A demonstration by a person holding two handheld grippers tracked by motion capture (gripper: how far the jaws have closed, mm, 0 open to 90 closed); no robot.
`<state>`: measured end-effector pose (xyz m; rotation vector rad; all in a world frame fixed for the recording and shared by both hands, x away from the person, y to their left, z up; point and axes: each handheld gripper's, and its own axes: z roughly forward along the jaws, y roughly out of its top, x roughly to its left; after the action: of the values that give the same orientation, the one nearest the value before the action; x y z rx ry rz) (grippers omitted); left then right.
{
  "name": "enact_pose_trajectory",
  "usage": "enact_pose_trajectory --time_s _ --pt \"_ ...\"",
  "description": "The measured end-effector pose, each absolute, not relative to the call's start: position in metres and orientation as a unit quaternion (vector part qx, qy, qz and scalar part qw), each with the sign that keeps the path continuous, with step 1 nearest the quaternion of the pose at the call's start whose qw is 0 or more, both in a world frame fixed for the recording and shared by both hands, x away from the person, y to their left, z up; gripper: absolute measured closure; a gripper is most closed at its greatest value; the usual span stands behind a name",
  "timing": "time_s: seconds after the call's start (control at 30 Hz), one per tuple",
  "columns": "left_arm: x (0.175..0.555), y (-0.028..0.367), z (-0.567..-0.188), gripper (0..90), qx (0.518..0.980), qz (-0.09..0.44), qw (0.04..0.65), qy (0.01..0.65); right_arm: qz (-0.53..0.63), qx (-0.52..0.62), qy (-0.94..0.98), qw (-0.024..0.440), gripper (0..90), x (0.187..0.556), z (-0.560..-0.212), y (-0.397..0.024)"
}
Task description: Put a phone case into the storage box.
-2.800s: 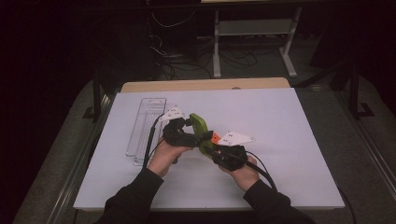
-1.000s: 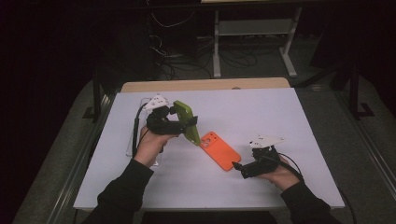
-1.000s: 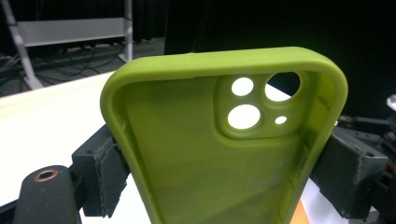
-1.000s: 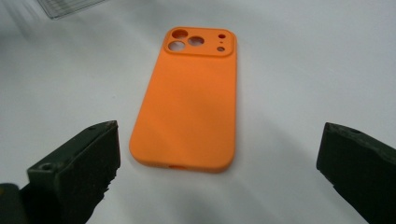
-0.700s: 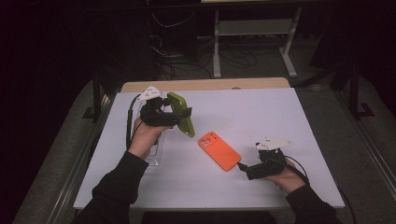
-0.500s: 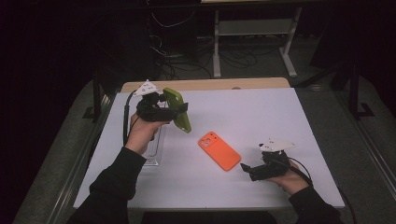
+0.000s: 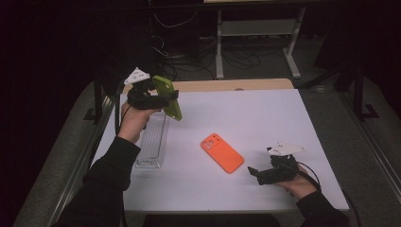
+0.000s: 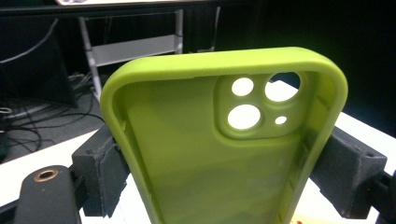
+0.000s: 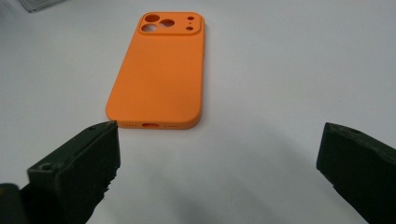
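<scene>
Green case (image 8: pixel 219 154) sits clamped between the left gripper's (image 7: pixel 161 98) jaws, pads pressing its two long edges, camera holes uppermost, held in the air above the clear tray (image 7: pixel 152 142) at the table's (image 7: pixel 265 109) far left. Right gripper (image 9: pixel 219 158) rests low with jaws wide apart; orange case (image 9: pixel 161 70) lies flat just beyond them, untouched
</scene>
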<state>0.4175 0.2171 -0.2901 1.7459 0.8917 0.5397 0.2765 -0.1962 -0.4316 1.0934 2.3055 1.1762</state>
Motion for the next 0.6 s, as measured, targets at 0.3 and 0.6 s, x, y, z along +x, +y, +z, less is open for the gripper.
enact_pose_trajectory --time_s 0.3,0.6 --pt "0.442 0.233 -0.288 14.7 0.715 0.258 0.507 0.406 0.415 0.387 0.806 0.168 0.0 0.275 -0.431 -0.198" --pt "0.46 0.239 -0.295 14.7 0.699 0.287 0.484 0.442 0.414 0.388 0.806 0.17 0.0 0.275 -0.43 -0.2"
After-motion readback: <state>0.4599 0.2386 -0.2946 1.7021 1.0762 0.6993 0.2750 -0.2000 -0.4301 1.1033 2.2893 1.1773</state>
